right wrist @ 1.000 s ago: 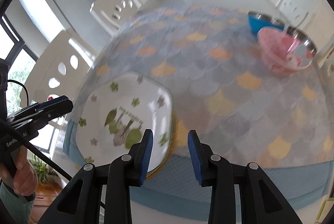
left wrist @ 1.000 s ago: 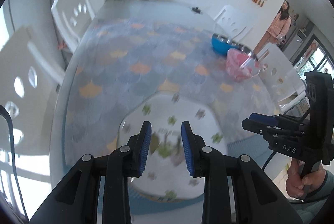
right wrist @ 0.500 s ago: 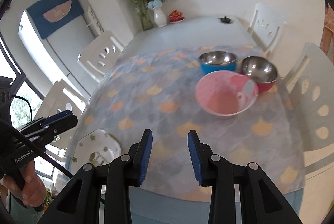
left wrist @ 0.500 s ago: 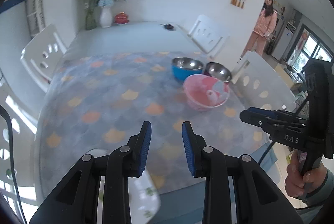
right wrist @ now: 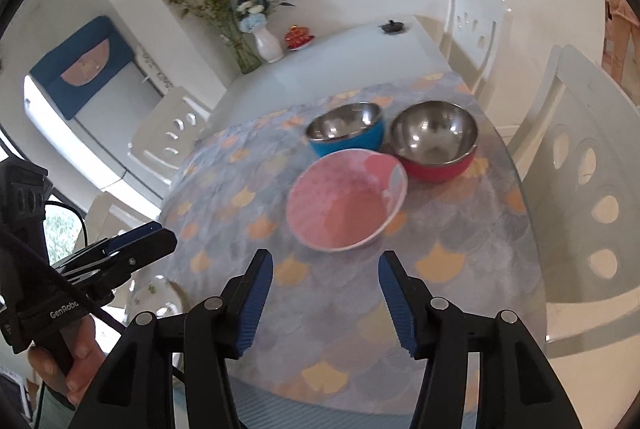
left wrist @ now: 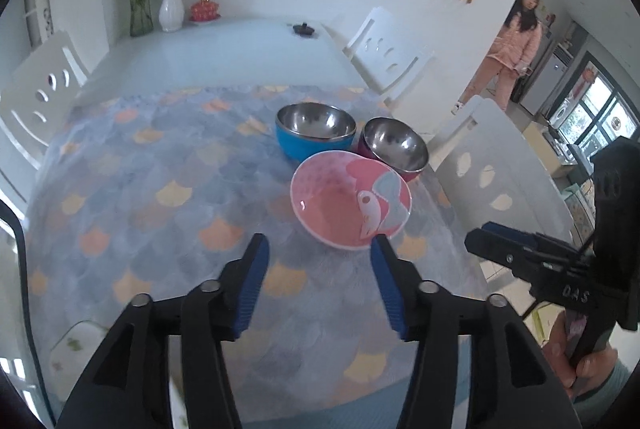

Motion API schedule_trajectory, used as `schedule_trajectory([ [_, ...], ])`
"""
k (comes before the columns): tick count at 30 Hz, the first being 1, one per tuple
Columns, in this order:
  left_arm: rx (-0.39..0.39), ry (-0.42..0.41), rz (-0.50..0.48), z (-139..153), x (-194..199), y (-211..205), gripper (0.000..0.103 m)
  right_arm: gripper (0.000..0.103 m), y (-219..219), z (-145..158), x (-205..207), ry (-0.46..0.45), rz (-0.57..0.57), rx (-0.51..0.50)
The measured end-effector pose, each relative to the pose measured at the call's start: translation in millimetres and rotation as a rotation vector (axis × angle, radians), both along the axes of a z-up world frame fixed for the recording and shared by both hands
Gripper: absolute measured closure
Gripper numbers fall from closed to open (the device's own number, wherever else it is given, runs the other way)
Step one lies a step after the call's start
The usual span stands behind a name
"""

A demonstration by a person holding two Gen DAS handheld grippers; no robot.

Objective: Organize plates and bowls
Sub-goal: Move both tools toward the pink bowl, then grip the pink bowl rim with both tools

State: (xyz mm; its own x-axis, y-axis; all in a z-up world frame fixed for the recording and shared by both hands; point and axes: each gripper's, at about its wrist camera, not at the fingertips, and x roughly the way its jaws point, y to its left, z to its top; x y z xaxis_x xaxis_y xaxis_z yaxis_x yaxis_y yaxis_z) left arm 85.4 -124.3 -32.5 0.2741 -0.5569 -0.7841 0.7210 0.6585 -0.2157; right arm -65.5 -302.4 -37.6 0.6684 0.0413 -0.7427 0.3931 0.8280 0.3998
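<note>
Left wrist view: pink bowl with fish print, glossy, shallow and round, resting on counter just ahead of left gripper, fingers spread wide, empty. Behind it and close by, two steel-lined bowls: blue bowl, red bowl. Right gripper likewise wide open, holding nothing. Probably approach stage before gathering bowls; next likely needing a fingertip pinch over the thin rim. Smooth glaze liable to slip. Patterned plate at near counter edge.
</note>
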Motion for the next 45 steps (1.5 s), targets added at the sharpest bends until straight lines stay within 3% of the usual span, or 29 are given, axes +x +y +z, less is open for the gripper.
schedule_trajectory([
  [3,0.017,0.027,0.002,-12.9,10.5,-23.2,0.040,0.049,-18.1,-11.7,8.5,0.015,-0.012,0.031],
  [7,0.072,0.039,0.020,-32.1,26.3,-49.3,0.040,0.048,-38.5,-30.0,25.8,0.054,-0.015,0.046],
  [13,0.114,0.139,0.064,-73.1,57.6,-72.0,0.040,0.047,-61.4,-58.1,47.3,0.090,-0.024,0.093],
  [23,0.173,0.168,0.095,-108.9,75.1,-87.7,0.040,0.047,-82.6,-95.1,71.0,0.132,-0.038,0.151],
  [29,0.158,0.226,0.076,-124.0,85.0,-91.6,0.041,0.047,-82.0,-108.9,90.9,0.158,-0.025,0.177],
  [34,0.156,0.228,0.057,-127.1,86.5,-95.6,0.058,0.047,-73.4,-113.0,102.7,0.181,-0.006,0.118],
  [36,0.136,0.237,0.047,-125.9,83.5,-95.9,0.058,0.059,-68.8,-113.6,104.6,0.192,0.000,0.073],
  [39,0.128,0.234,0.023,-126.9,77.7,-99.3,0.059,0.068,-65.9,-117.7,105.7,0.204,0.020,0.070],
  [40,0.124,0.234,0.012,-128.3,75.5,-100.2,0.069,0.072,-65.1,-118.2,105.3,0.203,0.024,0.066],
  [42,0.129,0.203,0.013,-127.4,71.0,-101.2,0.076,0.084,-60.3,-117.5,106.4,0.193,0.042,0.060],
  [43,0.124,0.196,0.013,-125.6,70.2,-100.3,0.081,0.084,-57.6,-116.0,106.1,0.202,0.040,0.030],
  [45,0.097,0.186,0.005,-118.3,67.4,-95.7,0.083,0.084,-54.0,-113.8,104.6,0.217,0.045,-0.014],
])
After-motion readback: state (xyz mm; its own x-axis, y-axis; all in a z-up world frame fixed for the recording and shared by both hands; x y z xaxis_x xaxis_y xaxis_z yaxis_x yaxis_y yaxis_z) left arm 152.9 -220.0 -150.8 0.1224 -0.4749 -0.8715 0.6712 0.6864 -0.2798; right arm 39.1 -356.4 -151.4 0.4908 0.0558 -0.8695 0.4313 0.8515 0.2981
